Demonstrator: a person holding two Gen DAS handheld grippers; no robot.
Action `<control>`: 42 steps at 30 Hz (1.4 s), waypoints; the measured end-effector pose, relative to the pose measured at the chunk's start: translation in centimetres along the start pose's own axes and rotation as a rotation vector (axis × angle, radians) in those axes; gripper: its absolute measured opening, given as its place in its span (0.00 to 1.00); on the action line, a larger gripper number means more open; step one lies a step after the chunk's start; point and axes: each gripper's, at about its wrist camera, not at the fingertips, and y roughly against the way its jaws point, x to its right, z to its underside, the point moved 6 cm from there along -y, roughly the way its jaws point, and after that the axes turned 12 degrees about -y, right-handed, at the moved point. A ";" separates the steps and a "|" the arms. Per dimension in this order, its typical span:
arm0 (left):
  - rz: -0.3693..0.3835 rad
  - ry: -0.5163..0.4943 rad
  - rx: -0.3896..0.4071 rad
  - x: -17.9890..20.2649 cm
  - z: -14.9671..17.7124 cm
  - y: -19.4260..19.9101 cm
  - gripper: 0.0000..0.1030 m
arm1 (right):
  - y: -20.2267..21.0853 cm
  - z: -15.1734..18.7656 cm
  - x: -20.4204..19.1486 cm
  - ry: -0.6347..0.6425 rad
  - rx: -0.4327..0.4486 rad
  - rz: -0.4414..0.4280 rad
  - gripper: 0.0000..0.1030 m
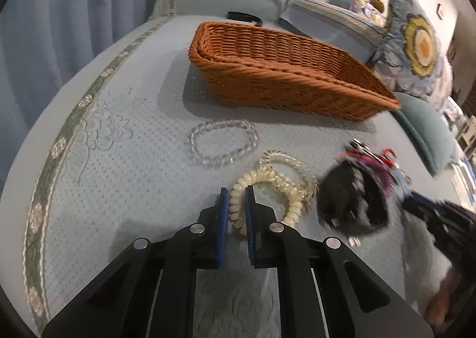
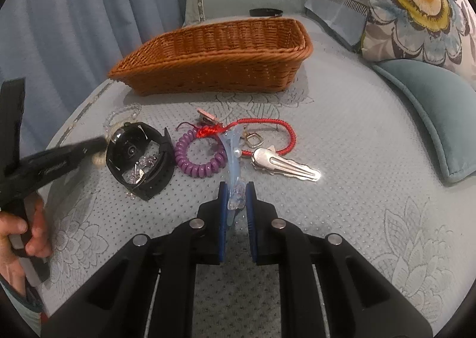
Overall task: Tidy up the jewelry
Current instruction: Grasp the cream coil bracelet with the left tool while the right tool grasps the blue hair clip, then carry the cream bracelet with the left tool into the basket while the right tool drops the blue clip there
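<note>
Left gripper (image 1: 237,198) clamped on cream coil tie (image 1: 238,204), right gripper (image 2: 236,193) pinching blue clip (image 2: 233,159)

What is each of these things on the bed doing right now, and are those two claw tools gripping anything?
Left gripper: jaws shut on cream coil band.
Right gripper: jaws shut on blue hair clip.
Basket: upright, looks empty.
Clear bead bracelet: lying flat, untouched.
Purple coil band: lying flat.
Silver clip: closed, lying flat.
</note>
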 end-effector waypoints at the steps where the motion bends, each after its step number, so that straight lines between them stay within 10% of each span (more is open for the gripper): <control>1: 0.025 0.007 0.004 0.0 0.4 0.6 0.08 | 0.2 0.0 -0.1 0.002 0.004 -0.006 0.07; 30: 0.117 -0.005 0.141 1.6 -1.1 4.7 0.08 | 4.3 -2.3 -1.2 0.004 0.150 -0.087 0.06; 42: 0.045 -0.021 0.276 0.8 -13.3 4.0 0.08 | 0.1 -15.0 -2.7 -0.010 0.148 -0.077 0.06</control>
